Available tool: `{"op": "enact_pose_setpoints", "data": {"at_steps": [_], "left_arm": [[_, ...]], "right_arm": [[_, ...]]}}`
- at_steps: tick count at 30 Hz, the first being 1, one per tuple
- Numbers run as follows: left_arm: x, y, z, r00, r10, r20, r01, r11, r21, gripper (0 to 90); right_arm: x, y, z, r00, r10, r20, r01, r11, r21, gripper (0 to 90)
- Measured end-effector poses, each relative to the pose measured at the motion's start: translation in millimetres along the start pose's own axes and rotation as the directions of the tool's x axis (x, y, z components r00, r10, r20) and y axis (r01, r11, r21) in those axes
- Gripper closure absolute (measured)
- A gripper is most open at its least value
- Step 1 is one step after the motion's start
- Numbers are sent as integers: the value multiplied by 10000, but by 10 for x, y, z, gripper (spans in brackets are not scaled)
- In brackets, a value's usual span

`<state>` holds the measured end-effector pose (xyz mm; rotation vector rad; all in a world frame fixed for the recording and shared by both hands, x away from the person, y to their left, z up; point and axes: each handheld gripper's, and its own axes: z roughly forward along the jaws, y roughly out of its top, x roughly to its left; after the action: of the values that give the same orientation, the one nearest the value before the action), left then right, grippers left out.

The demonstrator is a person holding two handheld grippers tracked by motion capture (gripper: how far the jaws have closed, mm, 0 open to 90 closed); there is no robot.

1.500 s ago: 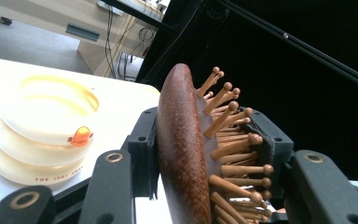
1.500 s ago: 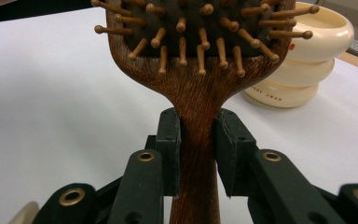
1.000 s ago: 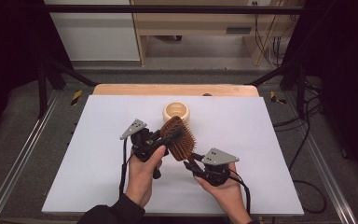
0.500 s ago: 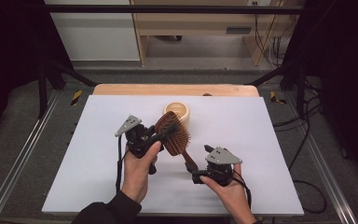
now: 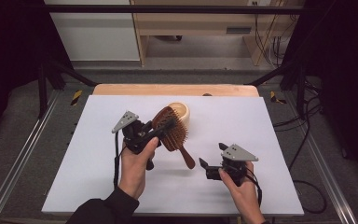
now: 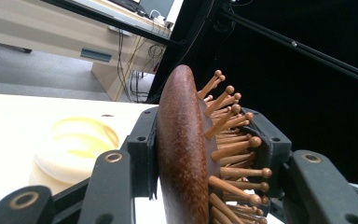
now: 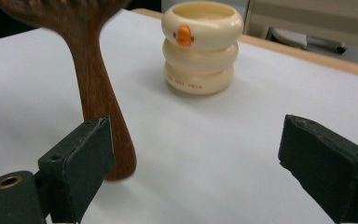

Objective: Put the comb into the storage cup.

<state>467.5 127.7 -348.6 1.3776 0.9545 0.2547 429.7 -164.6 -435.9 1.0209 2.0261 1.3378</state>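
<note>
Between left tool's (image 5: pixel 161 128) jaws, hairbrush (image 5: pixel 172 133)

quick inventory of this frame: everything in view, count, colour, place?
hairbrush: 1, dark brown wood with wooden pins, lifted above the mat near its middle, head clamped in the left hand-held gripper, handle pointing toward the right one
cup: 1, cream, ribbed with an orange mark, on the mat just behind the brush
mat: 1, white, covering the table
table: 1, light wood, edge showing at the far side
left hand-held gripper: 1, black, shut on the brush head
right hand-held gripper: 1, black, jaws open, right of the handle tip
hands: 2, at the near edge, one holding each gripper
</note>
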Motion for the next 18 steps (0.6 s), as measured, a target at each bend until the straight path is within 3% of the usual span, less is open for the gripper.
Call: {"op": "enact_pose_setpoints", "data": {"at_steps": [5,7,11,18], "left_arm": [[11,60,50,9999,140,-29,-140,9999,83,519],[4,86,68,9999,145,-10,-145,9999,76,519],[-20,153,103,9998,216,23,-216,9998,11,519],[-83,315,178,9995,276,155,-273,9994,-190,518]], "right_arm": [[-62,-48,-91,9999,98,23,-99,9994,323,55],[-114,-73,-142,9995,272,157,-272,9996,-32,47],[-177,-161,-155,9989,-123,461,130,9998,-139,61],[-260,-185,-198,9983,481,338,-460,9971,-606,61]]}}
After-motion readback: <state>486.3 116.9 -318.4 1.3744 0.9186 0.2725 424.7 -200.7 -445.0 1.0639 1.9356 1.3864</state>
